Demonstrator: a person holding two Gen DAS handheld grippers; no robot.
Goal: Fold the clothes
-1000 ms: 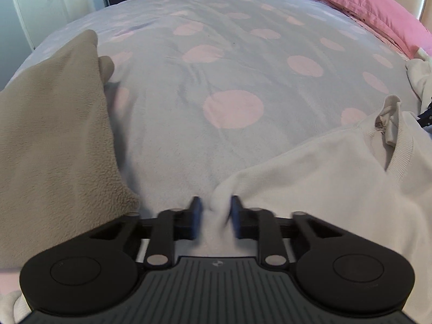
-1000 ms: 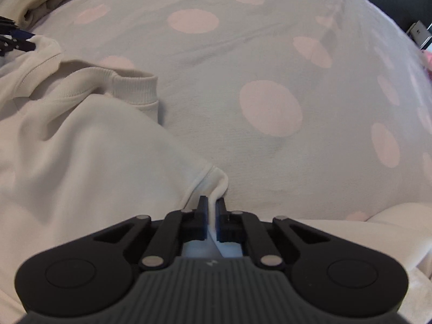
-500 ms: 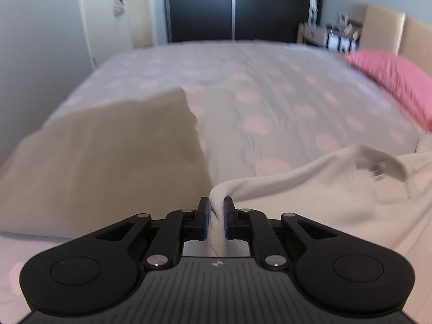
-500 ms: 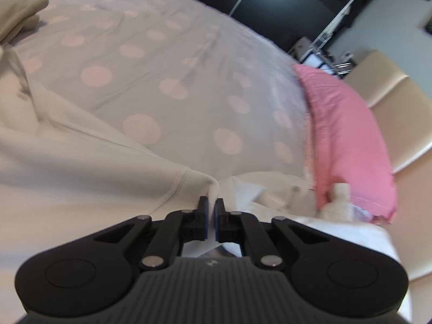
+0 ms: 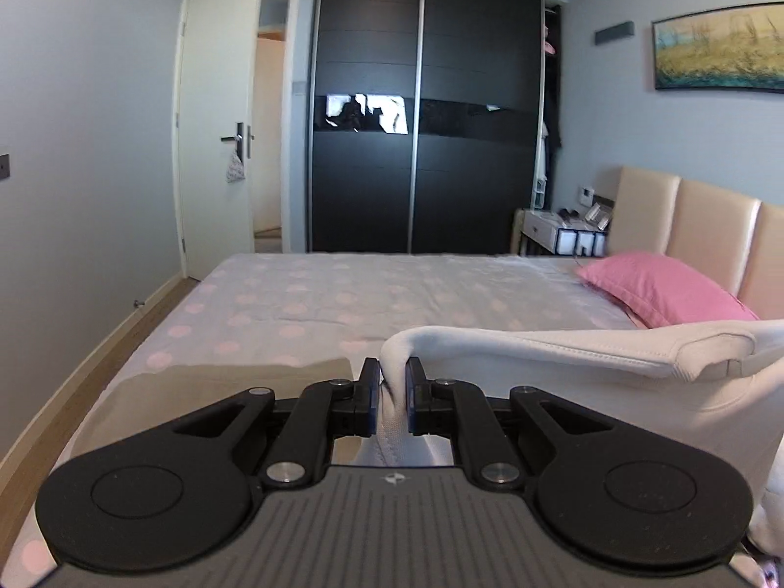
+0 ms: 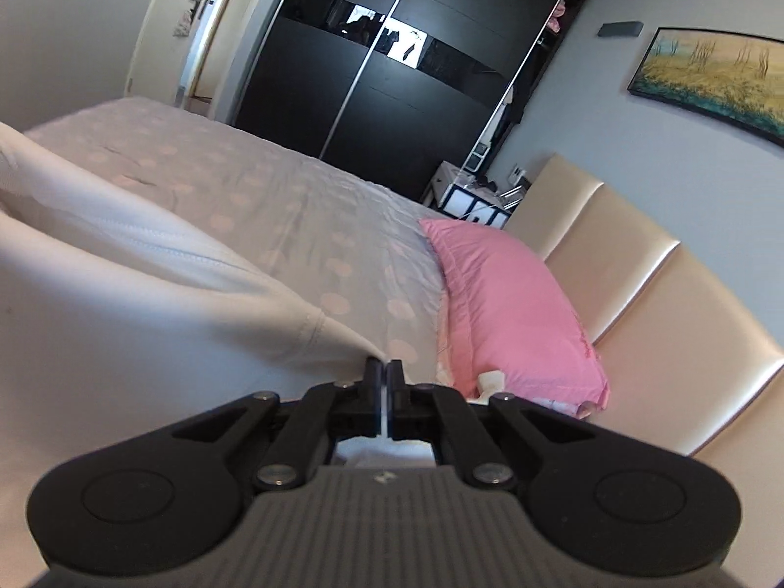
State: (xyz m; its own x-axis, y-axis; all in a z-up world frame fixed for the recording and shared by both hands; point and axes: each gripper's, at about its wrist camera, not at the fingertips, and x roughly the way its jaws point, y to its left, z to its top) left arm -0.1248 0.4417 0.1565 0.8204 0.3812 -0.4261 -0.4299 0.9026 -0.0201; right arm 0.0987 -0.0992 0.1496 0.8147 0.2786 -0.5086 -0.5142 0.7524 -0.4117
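A white sweatshirt (image 5: 563, 357) hangs lifted above the bed, stretched between both grippers. My left gripper (image 5: 393, 382) is shut on one edge of it, the cloth bunched between the jaws. My right gripper (image 6: 384, 375) is shut on another corner of the same sweatshirt (image 6: 147, 294), which stretches away to the left in the right wrist view. A folded beige fleece garment (image 5: 220, 392) lies on the bed below and left of the left gripper.
The bed (image 5: 367, 289) has a grey cover with pink dots. A pink pillow (image 6: 509, 304) lies by the beige padded headboard (image 6: 661, 323). A small white item (image 6: 491, 381) lies beside the pillow. A black wardrobe (image 5: 426, 122), an open door (image 5: 220, 147) and a nightstand (image 5: 558, 235) stand beyond.
Both grippers have risen from the bed with the white sweatshirt and tilted up, so the room now shows. The left gripper closed on the cloth a second ago.
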